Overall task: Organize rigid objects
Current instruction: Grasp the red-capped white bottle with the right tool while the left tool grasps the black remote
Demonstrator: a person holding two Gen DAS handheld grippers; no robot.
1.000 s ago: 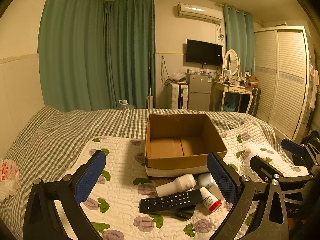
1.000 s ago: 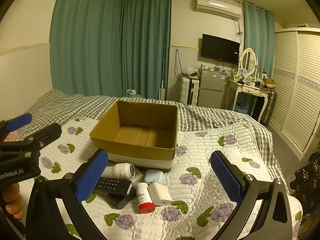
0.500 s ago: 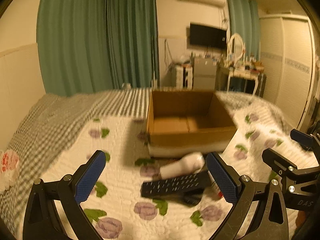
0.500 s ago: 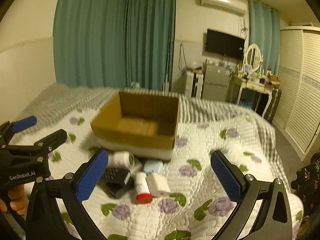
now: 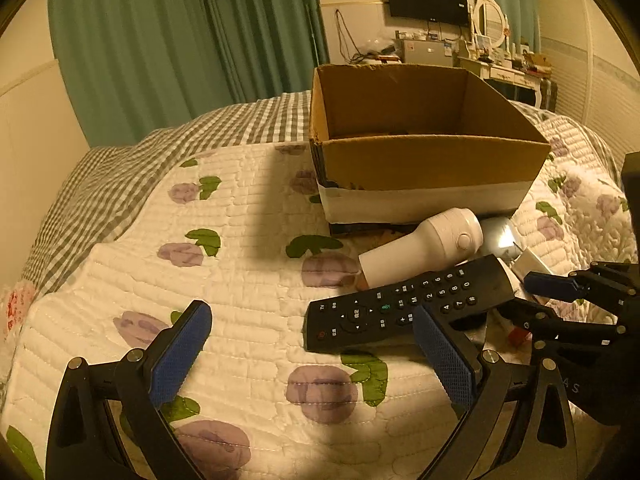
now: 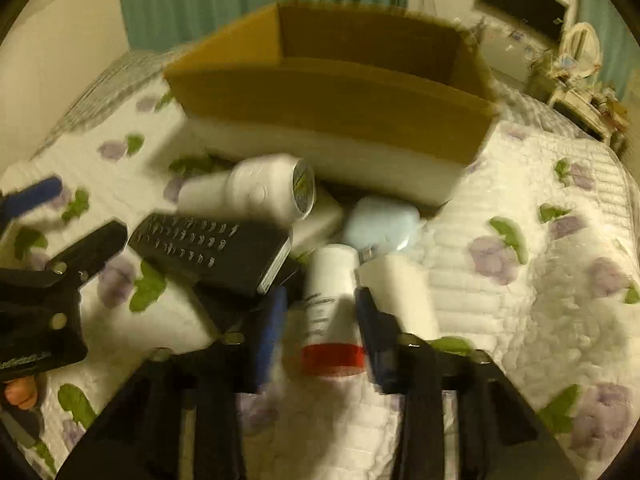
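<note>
Right gripper point(image 6: 320, 316): narrowed around red-capped bottle point(image 6: 330, 312), contact unclear, for boxing.
Left gripper point(image 5: 312, 356): wide open, empty, before remote point(image 5: 404, 308).
Cardboard box point(image 5: 432, 160): behind remote, receives items.

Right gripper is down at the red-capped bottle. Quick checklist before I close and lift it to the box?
1. Right gripper straddles the red-capped bottle: ok.
2. Jaws closed on it: cannot tell, view is blurred.
3. White block clear of the right finger: not ok, it sits against it.
4. Cardboard box open, room inside: ok.
5. Left gripper open, holding nothing: ok.
6. Remote clear of the bottle: cannot tell.
</note>
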